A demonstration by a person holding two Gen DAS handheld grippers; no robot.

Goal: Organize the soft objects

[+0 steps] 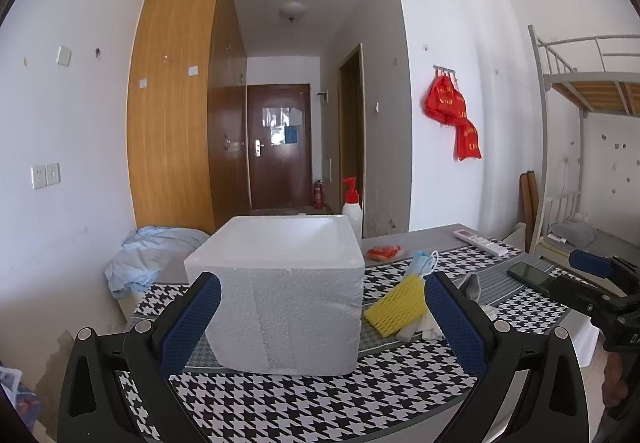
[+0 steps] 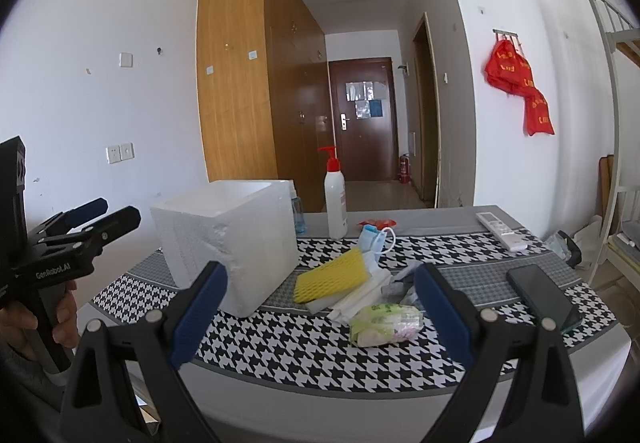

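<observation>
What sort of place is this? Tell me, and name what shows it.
Most likely a dormitory room. A metal bunk bed stands at the right wall, a tall wooden wardrobe lines the short hallway to the entrance door, and the table holds everyday odds and ends.

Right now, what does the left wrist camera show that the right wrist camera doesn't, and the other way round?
Only the left wrist view shows the crumpled blue cloth left of the foam box. Only the right wrist view shows the green-printed soft packet at the front of the pile. Both show the box, yellow foam net, face mask, pump bottle, remote and phone.
</observation>
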